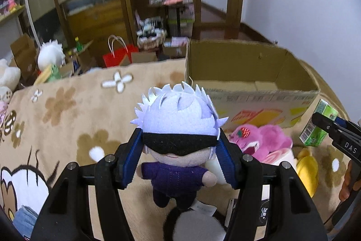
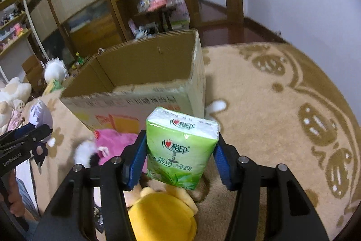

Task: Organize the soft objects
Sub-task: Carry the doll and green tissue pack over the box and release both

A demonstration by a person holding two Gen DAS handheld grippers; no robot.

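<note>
Pinched at the head between left gripper (image 1: 180, 146) fingers: white-haired blindfolded plush doll (image 1: 178, 128). Clamped by right gripper (image 2: 178, 155): green tissue pack (image 2: 180, 146). Both raised clear, likely bound for open cardboard box (image 1: 297, 92).

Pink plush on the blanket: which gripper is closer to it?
Hard to call; probably the left. The left gripper, shut on the white-haired doll, hangs just left of the pink plush. The right gripper, shut on the green tissue pack, hangs to its right.
</note>
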